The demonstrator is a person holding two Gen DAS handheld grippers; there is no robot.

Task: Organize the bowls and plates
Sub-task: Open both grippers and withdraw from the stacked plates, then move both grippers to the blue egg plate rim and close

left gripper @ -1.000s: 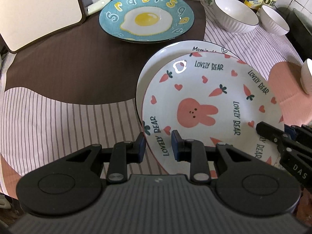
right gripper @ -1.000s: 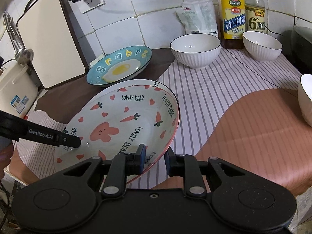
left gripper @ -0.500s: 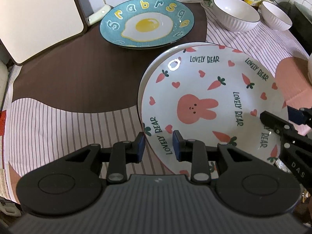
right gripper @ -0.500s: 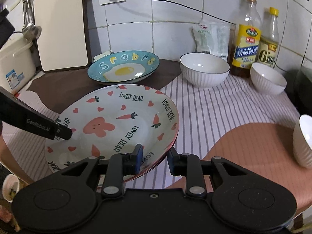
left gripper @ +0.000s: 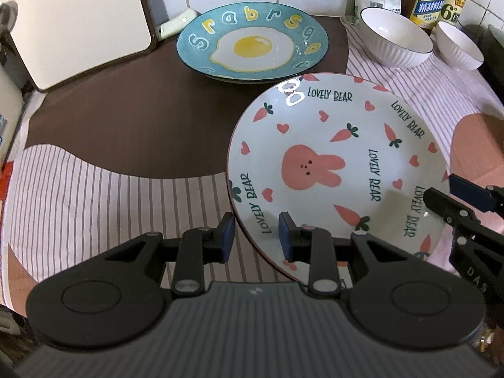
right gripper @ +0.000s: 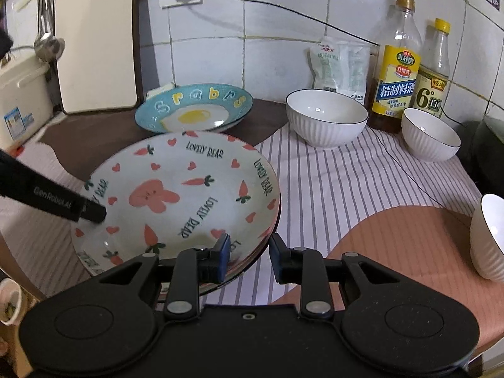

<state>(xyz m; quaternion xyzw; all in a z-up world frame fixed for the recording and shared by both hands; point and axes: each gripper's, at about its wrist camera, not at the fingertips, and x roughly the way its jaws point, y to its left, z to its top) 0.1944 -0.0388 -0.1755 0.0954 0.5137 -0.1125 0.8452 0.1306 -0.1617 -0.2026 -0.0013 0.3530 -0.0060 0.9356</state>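
Straddling opposite rims of the rabbit plate (left gripper: 340, 163): left gripper (left gripper: 255, 234) and right gripper (right gripper: 249, 253), fingers slightly apart, just loosened, apparently no longer pinching. Plate now stacked squarely, hiding the lower plate earlier peeking out, near the egg plate (left gripper: 252, 45).

"LOVELY BEAR" rings the rabbit plate (left gripper: 334, 157); "GenRobot.AI" marks the left tongs (right gripper: 94, 212).
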